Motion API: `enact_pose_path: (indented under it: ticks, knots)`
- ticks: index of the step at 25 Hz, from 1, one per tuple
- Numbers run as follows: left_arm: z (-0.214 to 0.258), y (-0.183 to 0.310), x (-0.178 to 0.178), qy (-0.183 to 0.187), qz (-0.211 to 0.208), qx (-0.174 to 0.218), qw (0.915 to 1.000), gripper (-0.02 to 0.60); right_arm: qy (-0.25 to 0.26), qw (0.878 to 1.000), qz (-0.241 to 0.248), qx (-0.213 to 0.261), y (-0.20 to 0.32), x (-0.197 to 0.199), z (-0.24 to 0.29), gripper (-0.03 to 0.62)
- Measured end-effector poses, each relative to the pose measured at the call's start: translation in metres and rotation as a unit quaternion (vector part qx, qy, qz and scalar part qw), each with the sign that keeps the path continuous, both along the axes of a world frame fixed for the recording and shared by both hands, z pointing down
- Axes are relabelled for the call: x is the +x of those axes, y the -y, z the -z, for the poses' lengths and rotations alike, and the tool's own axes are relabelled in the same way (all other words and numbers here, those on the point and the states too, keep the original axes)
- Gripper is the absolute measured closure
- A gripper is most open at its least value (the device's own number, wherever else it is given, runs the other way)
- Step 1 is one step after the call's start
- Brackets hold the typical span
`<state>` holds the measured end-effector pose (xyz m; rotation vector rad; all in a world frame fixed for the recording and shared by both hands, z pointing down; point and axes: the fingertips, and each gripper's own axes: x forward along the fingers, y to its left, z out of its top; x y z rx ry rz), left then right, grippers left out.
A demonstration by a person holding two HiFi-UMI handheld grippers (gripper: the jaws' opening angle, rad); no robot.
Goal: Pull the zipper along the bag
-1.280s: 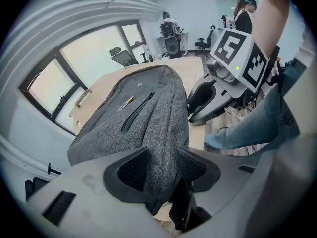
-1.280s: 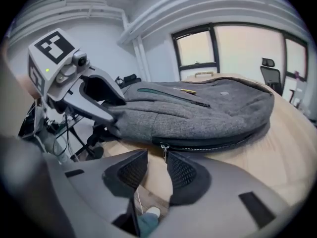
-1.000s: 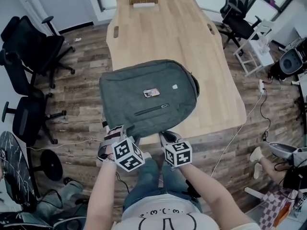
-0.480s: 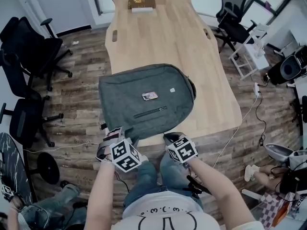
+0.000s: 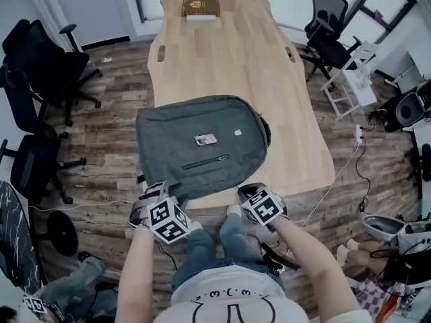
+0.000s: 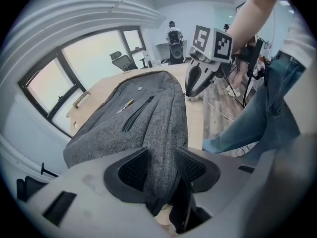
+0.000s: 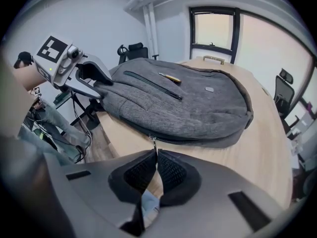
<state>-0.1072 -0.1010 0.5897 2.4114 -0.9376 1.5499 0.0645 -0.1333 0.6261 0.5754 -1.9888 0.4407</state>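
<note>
Head view: book (image 5: 200, 7) beyond bag (image 5: 202, 147), chairs (image 5: 40, 66) around table (image 5: 229, 59)

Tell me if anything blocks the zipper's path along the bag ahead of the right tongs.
Nothing visible does. The right tongs pinch the zipper pull at the near edge of the bag; the zipper seam ahead runs beside bare table. The left tongs grip the bag's other near corner, off that path.
</note>
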Motion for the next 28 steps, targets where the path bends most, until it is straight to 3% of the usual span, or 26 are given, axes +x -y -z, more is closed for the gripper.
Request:
enact_pose_path:
  ticks: [14,18,22,25,28]
  knots:
    - [0.002,0.001,0.0,0.008,-0.002,-0.007,0.9999,0.4,-0.072,0.995,0.066,0.021,0.053,0.057,0.005,0.528]
    - [0.001,0.0,-0.001,0.014,-0.006,-0.011,0.9998,0.4,-0.092,0.994,0.045,0.039,0.088,0.081,0.007,0.525]
    - [0.001,0.004,-0.004,0.018,0.002,-0.005,0.9998,0.4,-0.077,0.996,0.025,0.032,0.097,0.075,0.008,0.534]
    - [-0.002,0.013,-0.02,0.048,-0.001,0.008,0.9988,0.4,-0.047,0.999,0.023,0.005,0.08,0.066,0.007,0.536]
    - [-0.002,0.031,-0.046,0.101,-0.005,0.011,0.9948,0.4,-0.024,0.999,0.03,-0.016,0.059,0.051,0.008,0.536]
